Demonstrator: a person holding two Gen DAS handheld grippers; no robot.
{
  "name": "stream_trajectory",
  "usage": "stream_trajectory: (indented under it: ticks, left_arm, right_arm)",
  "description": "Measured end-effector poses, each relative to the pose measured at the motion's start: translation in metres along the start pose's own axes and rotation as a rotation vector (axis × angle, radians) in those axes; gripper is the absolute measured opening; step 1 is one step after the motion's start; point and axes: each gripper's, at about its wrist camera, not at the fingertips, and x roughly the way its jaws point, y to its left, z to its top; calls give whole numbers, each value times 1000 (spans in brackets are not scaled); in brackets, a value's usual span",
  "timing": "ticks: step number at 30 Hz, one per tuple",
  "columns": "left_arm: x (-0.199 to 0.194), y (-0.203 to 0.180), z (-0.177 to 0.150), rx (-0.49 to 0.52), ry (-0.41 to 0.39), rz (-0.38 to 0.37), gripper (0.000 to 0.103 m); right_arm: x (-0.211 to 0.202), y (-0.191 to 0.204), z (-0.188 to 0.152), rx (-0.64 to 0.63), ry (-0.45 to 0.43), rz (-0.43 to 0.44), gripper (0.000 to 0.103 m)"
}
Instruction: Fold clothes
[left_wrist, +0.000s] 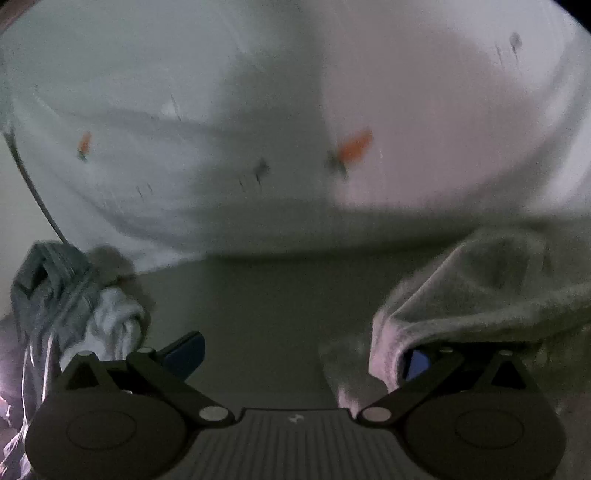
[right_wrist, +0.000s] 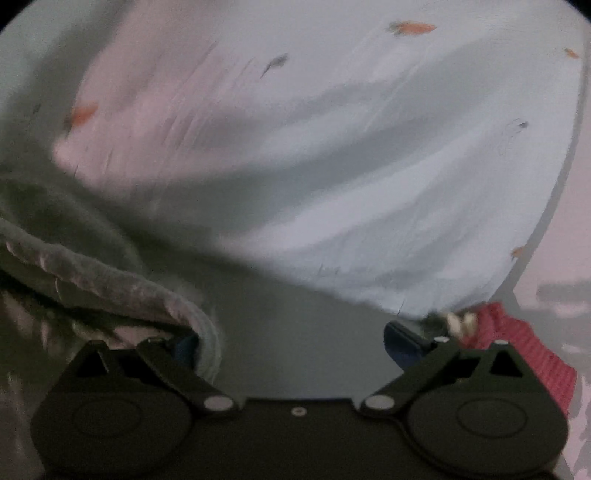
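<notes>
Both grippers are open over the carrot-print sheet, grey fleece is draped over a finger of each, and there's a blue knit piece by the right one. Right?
Almost. The knit piece by the right gripper is red, not blue, as the right wrist view shows. The rest holds: the left gripper is also open, with grey fleece draped over a finger, over the sheet.

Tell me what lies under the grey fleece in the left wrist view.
The grey fleece drapes over the left gripper's right finger; only its blue pad peeks out. Anything else beneath is covered.
</notes>
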Motion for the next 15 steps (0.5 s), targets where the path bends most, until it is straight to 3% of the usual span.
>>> stream_trajectory:
  ticks: [5, 10, 13, 15]
  left_arm:
    - [27, -13, -27, 132, 135, -86, 103]
    - [15, -3, -22, 126, 130, -163, 103]
    - [-2, 5, -19, 114, 132, -277, 103]
    - [-12, 8, -17, 176, 156, -404, 103]
  right_arm:
    - [13, 22, -32, -123, 147, 91, 100]
    - [5, 22, -34, -150, 165, 157, 100]
    - [-7, 19, -26, -159, 142, 207, 100]
    - [-14, 18, -20, -152, 126, 251, 100]
